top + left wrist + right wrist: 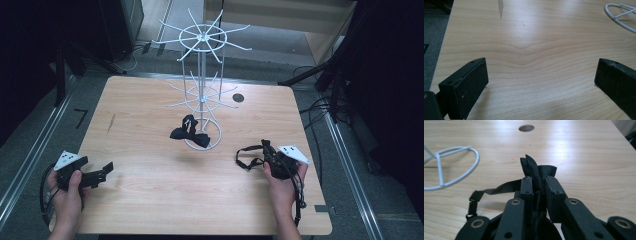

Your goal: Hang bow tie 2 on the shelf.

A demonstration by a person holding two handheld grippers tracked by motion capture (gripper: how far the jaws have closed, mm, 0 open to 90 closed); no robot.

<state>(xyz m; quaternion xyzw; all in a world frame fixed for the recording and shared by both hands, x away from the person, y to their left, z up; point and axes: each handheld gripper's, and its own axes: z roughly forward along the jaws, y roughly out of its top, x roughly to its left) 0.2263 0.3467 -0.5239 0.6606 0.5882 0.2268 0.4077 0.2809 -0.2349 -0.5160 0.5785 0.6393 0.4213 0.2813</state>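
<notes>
A pale wooden table (150,200) stood under a fixed overhead camera, with a white wire display rack (201,95) rising near its far middle. A black fabric bow tie (190,134) lay at the rack's ring base. Near the table's right side, the right gripper (539,181) had its jaws clamped tight on a second black fabric bow tie with a thin strap (534,170), its strap (246,157) trailing leftward. At the table's near left corner, the left gripper (541,80) sat with jaws spread wide over bare wood, holding nothing.
</notes>
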